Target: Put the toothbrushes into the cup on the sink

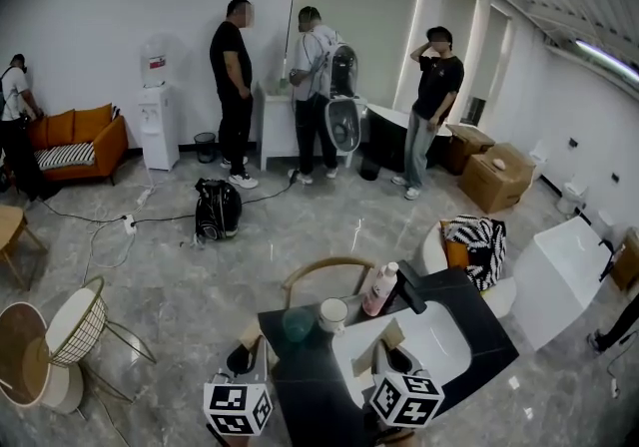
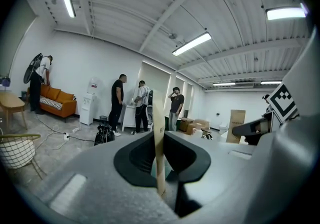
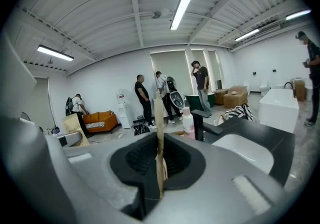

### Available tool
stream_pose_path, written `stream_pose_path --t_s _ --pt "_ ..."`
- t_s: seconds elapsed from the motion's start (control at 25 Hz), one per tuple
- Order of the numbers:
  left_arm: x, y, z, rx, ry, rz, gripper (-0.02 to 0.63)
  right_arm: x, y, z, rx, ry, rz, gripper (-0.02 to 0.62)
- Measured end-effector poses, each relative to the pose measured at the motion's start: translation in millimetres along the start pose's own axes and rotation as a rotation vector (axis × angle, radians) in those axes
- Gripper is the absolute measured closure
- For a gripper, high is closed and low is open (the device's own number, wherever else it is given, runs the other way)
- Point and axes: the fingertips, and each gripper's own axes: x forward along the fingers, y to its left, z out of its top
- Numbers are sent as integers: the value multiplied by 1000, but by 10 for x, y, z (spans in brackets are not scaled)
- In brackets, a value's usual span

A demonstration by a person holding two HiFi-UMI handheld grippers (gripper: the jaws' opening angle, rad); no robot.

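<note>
A black sink counter (image 1: 300, 375) with a white basin (image 1: 429, 347) lies just below me. On it stand a white cup (image 1: 332, 313) and a greenish see-through cup (image 1: 298, 323). My left gripper (image 1: 243, 360) is at the counter's left front corner, shut on a flat tan paper toothbrush packet (image 1: 250, 334). The left gripper view shows that packet (image 2: 158, 148) edge-on between the jaws. My right gripper (image 1: 384, 363) hovers over the basin's near rim, shut on a second tan packet (image 1: 365, 359), which stands edge-on (image 3: 160, 143) in the right gripper view.
A pink bottle (image 1: 380, 289) and a black faucet (image 1: 407, 287) stand behind the basin. A wooden chair back (image 1: 324, 265) rises beyond the counter, and a wire chair (image 1: 75, 330) sits at the left. A white tub (image 1: 559, 270) is at the right. People stand far back.
</note>
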Motion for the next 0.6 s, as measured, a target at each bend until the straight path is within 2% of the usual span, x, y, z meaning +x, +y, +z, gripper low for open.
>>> stream_pose_path --t_s 0.6 --pt "174 51 65 18 -6 49 563 368 -61 161 2 -2 41 566"
